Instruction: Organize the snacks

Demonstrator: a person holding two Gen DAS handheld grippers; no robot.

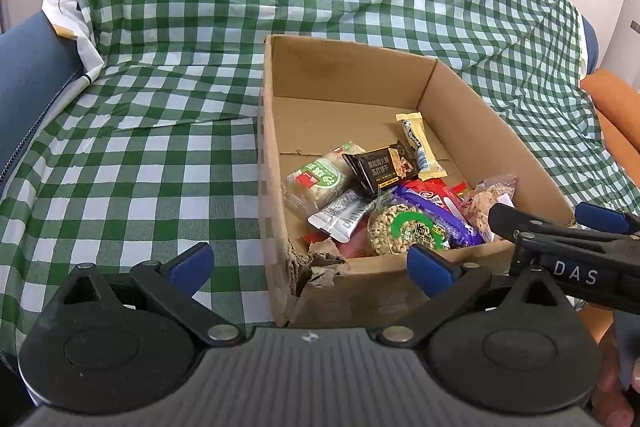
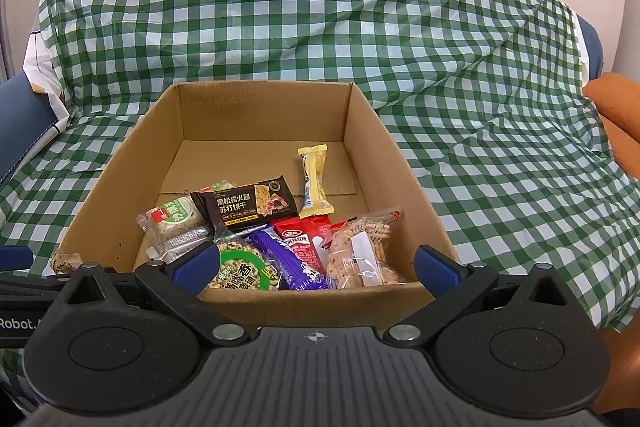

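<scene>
An open cardboard box (image 1: pixel 472 131) (image 2: pixel 160 123) sits on the green checked cloth and holds several wrapped snacks at its near end: a black cracker pack (image 1: pixel 386 165) (image 2: pixel 248 207), a pale yellow bar (image 1: pixel 420 145) (image 2: pixel 314 179), a purple pack (image 1: pixel 436 213) (image 2: pixel 284 259), a round green-label puffed cake (image 1: pixel 404 231) (image 2: pixel 244 267), a red pack (image 2: pixel 304 239) and a clear bag of biscuits (image 2: pixel 360 255). My left gripper (image 1: pixel 310 269) hangs open and empty over the box's torn near-left corner. My right gripper (image 2: pixel 316 265) hangs open and empty above the near wall; its arm shows in the left wrist view (image 1: pixel 568 239).
The green checked cloth (image 1: pixel 160 147) (image 2: pixel 500 147) covers a sofa seat and backrest. Blue upholstery (image 1: pixel 28 67) shows at the left, an orange cushion (image 1: pixel 612 107) (image 2: pixel 620 107) at the right. The box's far half has bare floor. A hand (image 1: pixel 612 387) holds the right gripper.
</scene>
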